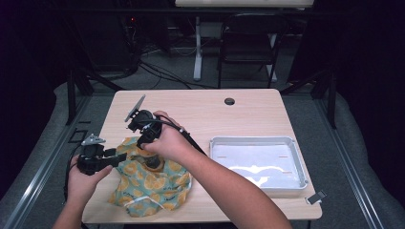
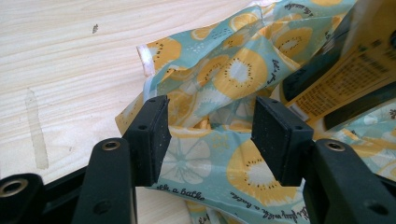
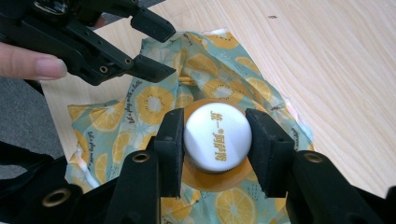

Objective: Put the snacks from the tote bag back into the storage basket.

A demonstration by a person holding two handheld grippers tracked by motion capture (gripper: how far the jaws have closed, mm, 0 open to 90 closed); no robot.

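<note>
Looking along the right hand-held gripper (image 3: 215, 144), we see its two black jaws set against either side of a round white cap (image 3: 217, 138) printed with orange characters, so this hand-held gripper is pinching the cap of a bottle (image 3: 215, 179) whose orange shoulder shows just below the cap. The bottle stands inside a crumpled bag (image 3: 154, 105) patterned with orange slices on pale teal, the fabric gathered around it on all sides. In the high view, the right hand-held gripper (image 1: 152, 143) points down into the bag (image 1: 153, 183), which lies on the near left part of the bench (image 1: 200, 107). The left hand-held gripper (image 1: 119, 155) sits at the bag's left edge; along its own view its jaws stand spread with a fold of the bag (image 2: 219, 79) lying between them, and we cannot tell whether either pad touches the cloth. An orange label (image 2: 348, 77) with small print shows at the right of that view. To the right on the bench, well apart from the bag, rests a white tray (image 1: 296, 148).
</note>
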